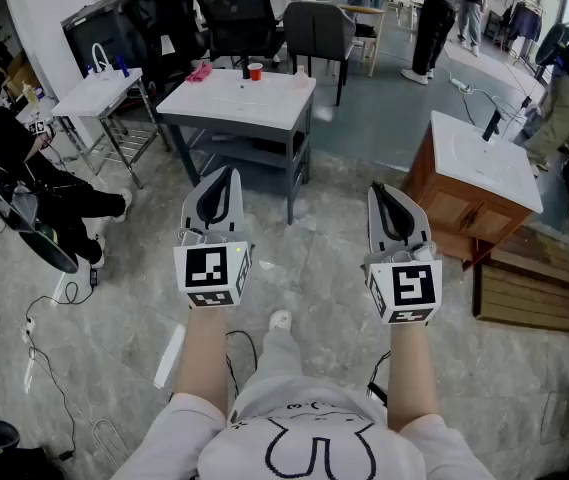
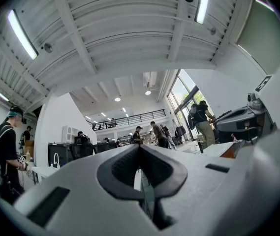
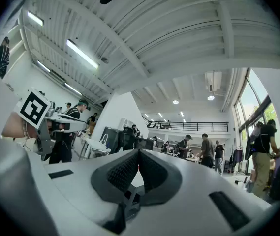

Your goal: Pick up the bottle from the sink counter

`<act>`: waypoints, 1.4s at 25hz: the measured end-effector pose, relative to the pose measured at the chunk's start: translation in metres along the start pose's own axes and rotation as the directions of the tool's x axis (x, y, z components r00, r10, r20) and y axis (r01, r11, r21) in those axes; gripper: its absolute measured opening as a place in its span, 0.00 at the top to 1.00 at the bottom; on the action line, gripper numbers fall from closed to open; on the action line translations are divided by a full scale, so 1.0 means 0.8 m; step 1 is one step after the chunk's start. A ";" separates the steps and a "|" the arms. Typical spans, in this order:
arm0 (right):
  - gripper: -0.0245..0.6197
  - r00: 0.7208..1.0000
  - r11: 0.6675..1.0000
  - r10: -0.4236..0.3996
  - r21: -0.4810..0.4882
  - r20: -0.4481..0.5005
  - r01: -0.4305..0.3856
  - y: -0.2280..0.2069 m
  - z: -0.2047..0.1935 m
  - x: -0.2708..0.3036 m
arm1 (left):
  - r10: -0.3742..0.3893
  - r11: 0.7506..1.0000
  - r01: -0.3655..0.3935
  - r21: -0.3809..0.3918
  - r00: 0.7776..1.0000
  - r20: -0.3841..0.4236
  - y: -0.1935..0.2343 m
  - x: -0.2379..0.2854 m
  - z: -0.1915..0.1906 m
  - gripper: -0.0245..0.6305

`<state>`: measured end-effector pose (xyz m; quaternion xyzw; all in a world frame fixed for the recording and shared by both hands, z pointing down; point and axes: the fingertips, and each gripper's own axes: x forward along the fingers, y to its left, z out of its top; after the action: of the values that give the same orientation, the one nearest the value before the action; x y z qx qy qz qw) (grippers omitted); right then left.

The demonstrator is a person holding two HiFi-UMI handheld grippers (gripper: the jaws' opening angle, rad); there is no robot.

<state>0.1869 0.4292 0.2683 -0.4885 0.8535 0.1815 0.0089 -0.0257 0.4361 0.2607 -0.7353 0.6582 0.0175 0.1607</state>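
I hold both grippers up in front of me, over the floor, with their jaws pointing forward and upward. My left gripper (image 1: 227,172) (image 2: 140,149) is shut with nothing in it. My right gripper (image 1: 380,189) (image 3: 140,154) is shut too, its pads together and empty. Ahead stands a white sink counter (image 1: 264,103) on a grey frame, well beyond both grippers. On it are a red cup (image 1: 255,71), a pink cloth (image 1: 200,72) and a small pale object (image 1: 301,70) that may be the bottle. It is too small to tell.
A wooden cabinet with a white sink top (image 1: 504,173) and black faucet (image 1: 491,124) stands at the right. A second white basin (image 1: 99,93) is at the left, beside a seated person (image 1: 24,168). Office chairs (image 1: 239,13) and people stand behind. Cables lie on the floor (image 1: 49,368).
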 end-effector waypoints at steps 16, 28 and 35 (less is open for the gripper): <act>0.92 0.996 0.999 0.043 -0.003 -0.079 -0.044 -0.018 -0.078 0.219 | 0.028 0.999 -0.030 -0.042 0.998 -0.052 0.104 0.182 -0.097 0.95; 0.92 0.991 1.000 0.006 -0.011 -0.131 -0.007 -0.020 -0.120 0.372 | -0.021 0.998 0.017 -0.056 0.997 -0.076 0.198 0.322 -0.161 0.95; 0.92 0.989 0.999 -0.036 0.003 -0.146 0.037 -0.035 -0.138 0.406 | -0.090 0.995 0.088 -0.041 0.994 -0.065 0.195 0.363 -0.173 0.95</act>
<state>0.0582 0.1116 0.3002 -0.5159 0.8433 0.1429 -0.0488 -0.1648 0.1081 0.2896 -0.7670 0.6293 -0.0016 0.1252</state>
